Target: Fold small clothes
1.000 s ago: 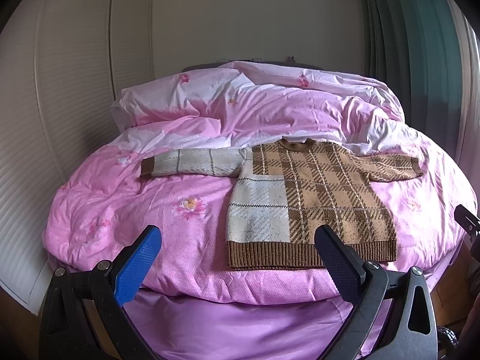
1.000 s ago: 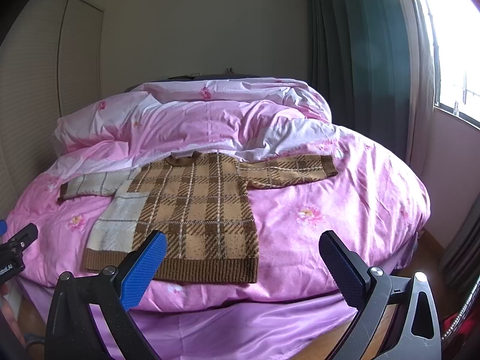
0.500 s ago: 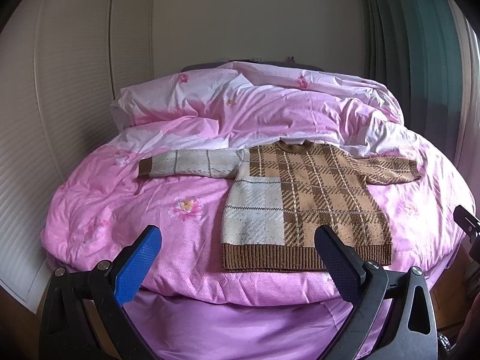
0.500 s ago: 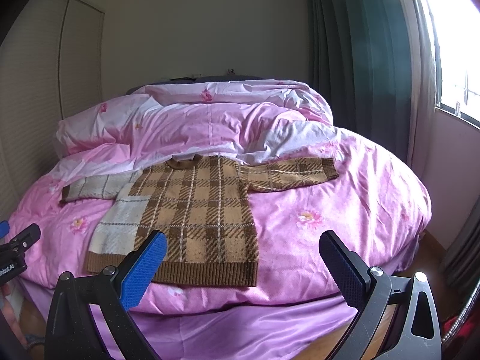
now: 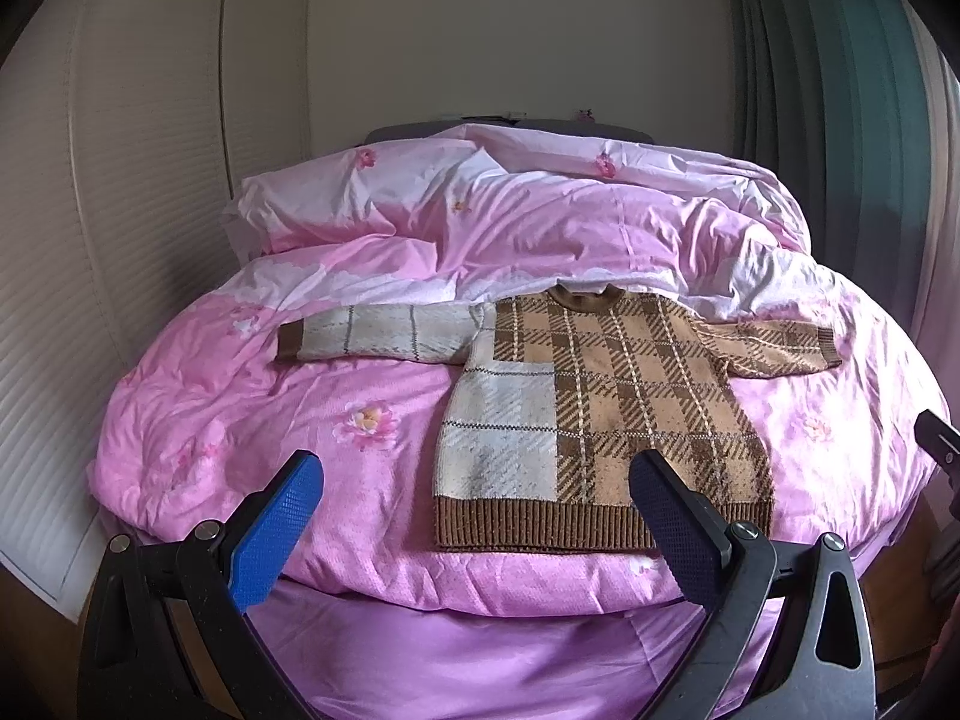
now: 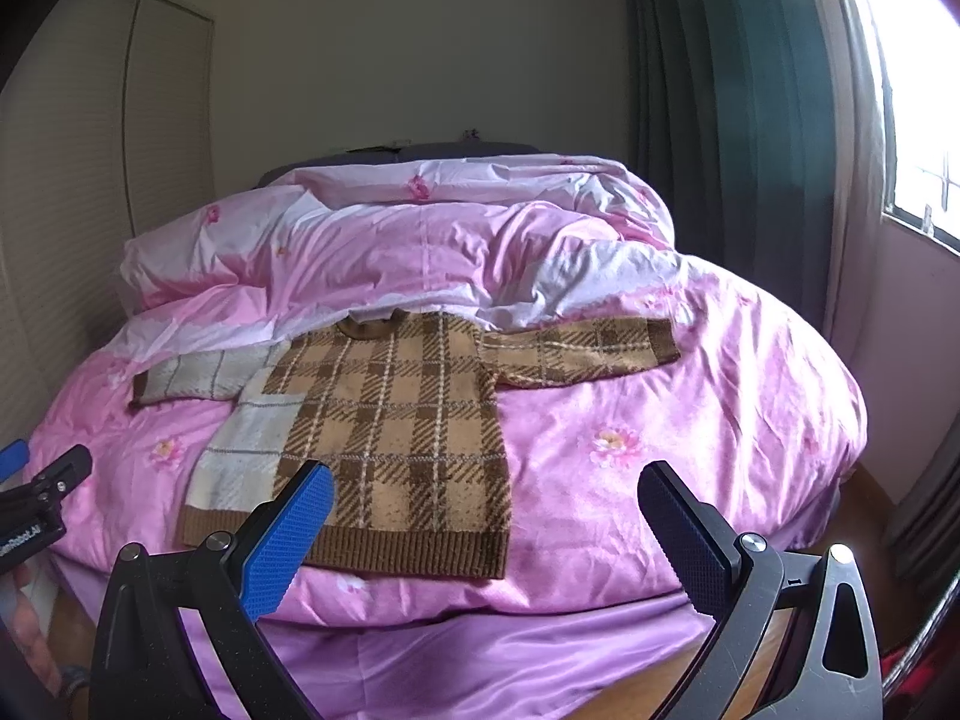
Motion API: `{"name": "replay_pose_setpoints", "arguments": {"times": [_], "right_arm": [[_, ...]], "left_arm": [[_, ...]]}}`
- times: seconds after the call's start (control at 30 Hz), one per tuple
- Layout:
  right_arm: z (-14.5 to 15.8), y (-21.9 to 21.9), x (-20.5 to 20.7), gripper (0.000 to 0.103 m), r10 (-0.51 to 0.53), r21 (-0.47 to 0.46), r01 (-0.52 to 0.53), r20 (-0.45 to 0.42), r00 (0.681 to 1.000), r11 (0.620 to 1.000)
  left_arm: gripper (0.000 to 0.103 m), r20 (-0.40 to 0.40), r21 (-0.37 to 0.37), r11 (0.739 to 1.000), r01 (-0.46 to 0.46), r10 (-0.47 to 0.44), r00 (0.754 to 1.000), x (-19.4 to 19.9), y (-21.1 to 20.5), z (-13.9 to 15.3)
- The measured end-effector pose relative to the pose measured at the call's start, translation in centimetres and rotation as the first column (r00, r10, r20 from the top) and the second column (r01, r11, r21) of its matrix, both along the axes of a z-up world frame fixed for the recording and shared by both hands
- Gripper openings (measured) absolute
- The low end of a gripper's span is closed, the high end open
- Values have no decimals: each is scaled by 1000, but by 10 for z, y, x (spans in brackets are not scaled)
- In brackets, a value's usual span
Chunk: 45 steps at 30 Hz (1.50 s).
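Left gripper [image 5: 474,504]: spread wide, nothing between its blue-padded fingers [image 5: 273,531]; it hangs in the air short of the bed's near edge, aimed at the sweater's lower half.
Right gripper [image 6: 486,507]: also spread wide and empty, hanging before the bed's near edge; its left finger overlaps the sweater's hem in the right wrist view, though contact cannot be judged.
Each seen from the other: a dark part of the right gripper shows at the right edge of the left wrist view, and the left gripper's tip [image 6: 45,492] shows at the left edge of the right wrist view.
Sweater [image 5: 606,414]: small knitted pullover, brown and tan plaid, with a cream panel on its left side and one cream sleeve. It lies flat, front up, both sleeves stretched out sideways, ribbed brown hem toward the cameras, collar toward the pillows.
Duvet [image 5: 252,420]: pink with flower prints, rumpled, covering the bed under the sweater.
Pillows [image 5: 360,198]: pale pink, piled at the far end.
Curtain [image 6: 732,120]: dark green, hanging at right beside a bright window [image 6: 918,90].
Wardrobe doors [image 5: 132,180]: pale, slatted, along the left wall.
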State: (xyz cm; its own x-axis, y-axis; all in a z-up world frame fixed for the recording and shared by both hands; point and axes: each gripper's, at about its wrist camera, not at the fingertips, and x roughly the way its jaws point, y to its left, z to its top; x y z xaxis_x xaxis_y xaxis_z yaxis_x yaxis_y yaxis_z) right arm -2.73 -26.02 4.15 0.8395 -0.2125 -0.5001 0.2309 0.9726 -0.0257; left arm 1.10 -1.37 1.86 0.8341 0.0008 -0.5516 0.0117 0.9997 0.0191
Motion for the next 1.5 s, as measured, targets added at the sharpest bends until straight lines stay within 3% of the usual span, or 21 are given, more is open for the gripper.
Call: {"name": "replay_pose_setpoints", "arguments": {"times": [0.3, 0.67, 1.5], "right_arm": [[12, -1, 6, 102, 43, 11, -43, -7, 999, 999], [19, -21, 17, 102, 5, 9, -5, -27, 1000, 1000], [17, -31, 39, 102, 13, 9, -12, -39, 999, 1000]], "left_arm": [[103, -19, 10, 1000, -10, 10, 1000, 4, -2, 12], [103, -29, 10, 1000, -3, 3, 1000, 17, -3, 24], [103, -42, 36, 999, 9, -7, 999, 50, -14, 23]]}}
